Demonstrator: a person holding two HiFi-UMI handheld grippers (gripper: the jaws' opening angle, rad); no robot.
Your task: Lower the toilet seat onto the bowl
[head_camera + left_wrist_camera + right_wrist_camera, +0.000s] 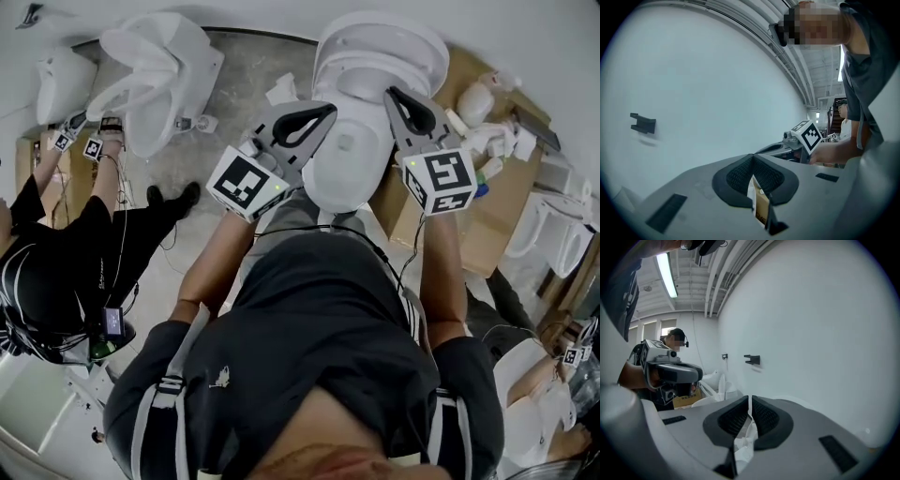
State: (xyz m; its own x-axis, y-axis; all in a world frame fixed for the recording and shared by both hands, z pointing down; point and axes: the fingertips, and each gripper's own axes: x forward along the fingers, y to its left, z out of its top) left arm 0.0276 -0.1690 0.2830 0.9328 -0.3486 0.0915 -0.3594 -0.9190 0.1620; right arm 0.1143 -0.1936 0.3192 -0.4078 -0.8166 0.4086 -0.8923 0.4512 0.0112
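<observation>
Since both sets of pads are pressed together with nothing between them, I'm working with two blunt wedges rather than clamps. On the left gripper (752, 158) the ribbed pads meet at the tip, and only a sliver of brown and white shows through the slit behind them. The right gripper (750, 400) is likewise clenched on nothing, with white showing through its slit.

Just beyond the two tips and between them, in the head view, is the toilet seat (380, 42). I judge it to be raised, leaning back toward the wall (825, 310), and as far as I can tell neither tip touches it. Below the tips and nearer to me lies the bowl (323, 192), its front rim close to my body. Out to the right of the right tip is a flattened cardboard sheet (502, 220) with white clutter on it.

To do this well, I'd hook one closed tip over the seat's top edge and draw it toward me until it passes its balance point. Then I'd slip the other tip beneath it and ride it down, so it settles on the rim rather than slamming. I'd keep contact near the middle of the edge so the seat doesn't twist on its hinges.
</observation>
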